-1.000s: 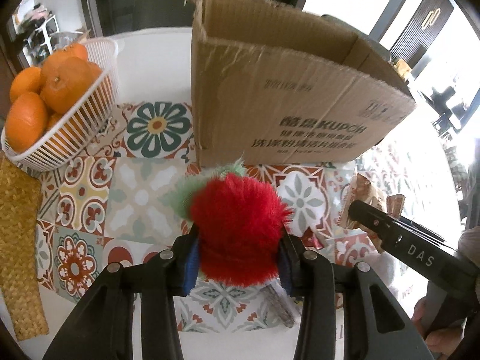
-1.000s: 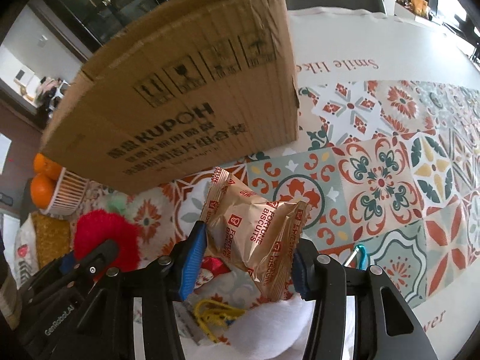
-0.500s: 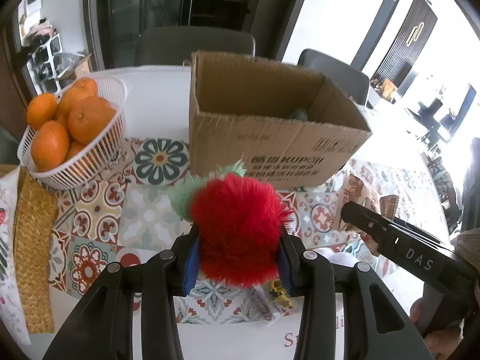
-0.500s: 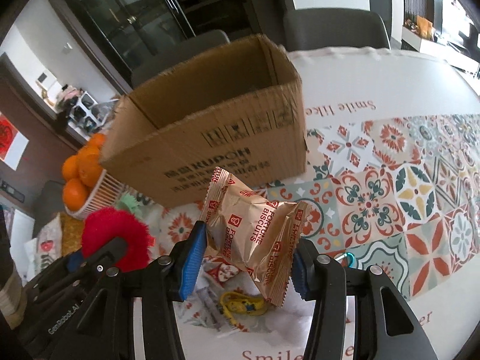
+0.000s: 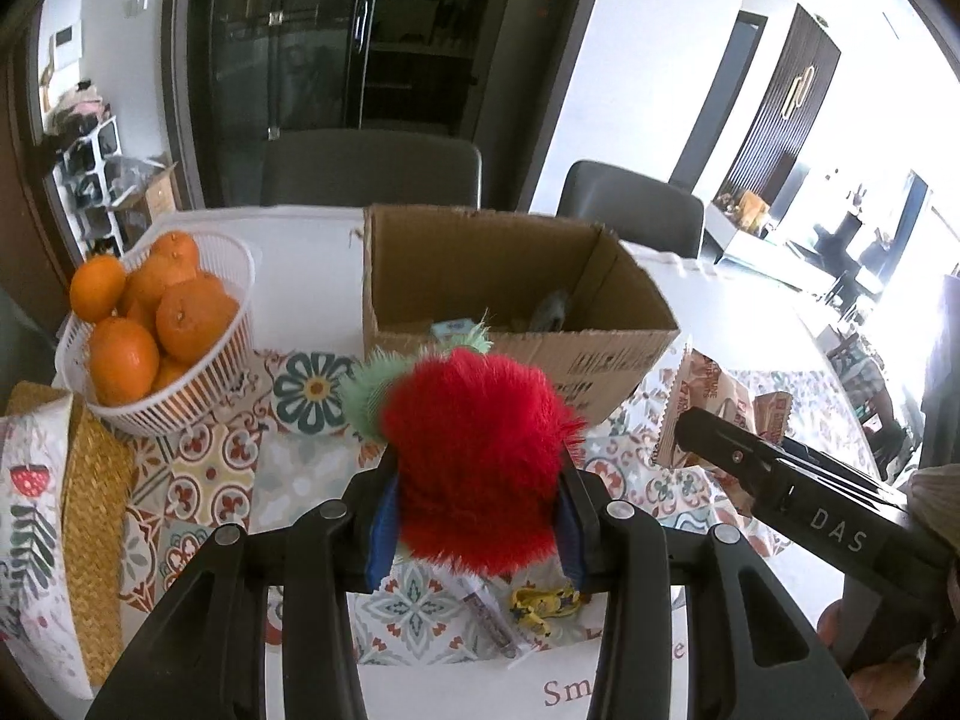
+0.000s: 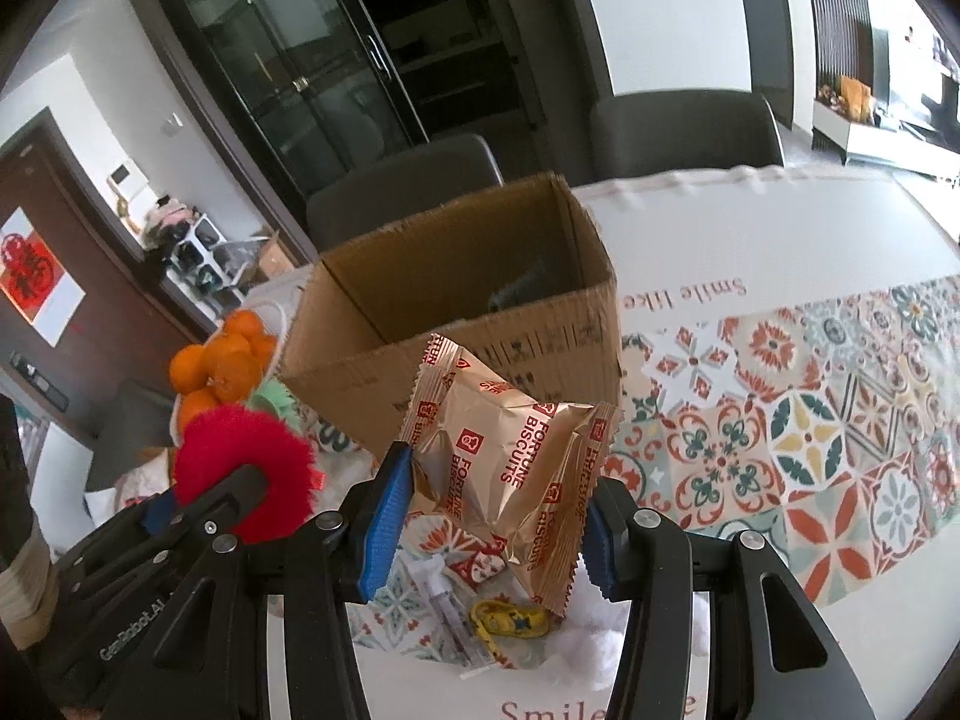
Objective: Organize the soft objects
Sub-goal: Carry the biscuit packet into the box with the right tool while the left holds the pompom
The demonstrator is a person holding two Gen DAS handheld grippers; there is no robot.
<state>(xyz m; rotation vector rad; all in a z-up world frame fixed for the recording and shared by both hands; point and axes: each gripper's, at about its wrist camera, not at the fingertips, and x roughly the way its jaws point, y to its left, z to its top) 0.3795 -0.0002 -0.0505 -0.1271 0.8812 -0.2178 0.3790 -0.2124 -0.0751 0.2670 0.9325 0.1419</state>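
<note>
One fluffy red plush ball with a green tuft [image 5: 474, 456] sits clamped in the left tool [image 5: 477, 516]; one gold foil biscuit packet [image 6: 510, 468] is clamped in the right tool [image 6: 489, 531]. One open brown cardboard box [image 5: 510, 300] stands at 12 o'clock on the tiled surface [image 6: 810, 450], one white basket of oranges [image 5: 159, 348] at 10 o'clock.

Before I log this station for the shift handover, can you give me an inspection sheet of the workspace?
Surface: patterned tablecloth over the table.
Job's things: red plush toy, biscuit packet, open cardboard box with items inside.
Clutter: basket of oranges, yellow toy, woven mat.
Grippers: left hand-held gripper clamps the plush; right hand-held gripper clamps the packet.
Cables: nothing seen.
Surroundings: chairs, dark glass cabinet.
</note>
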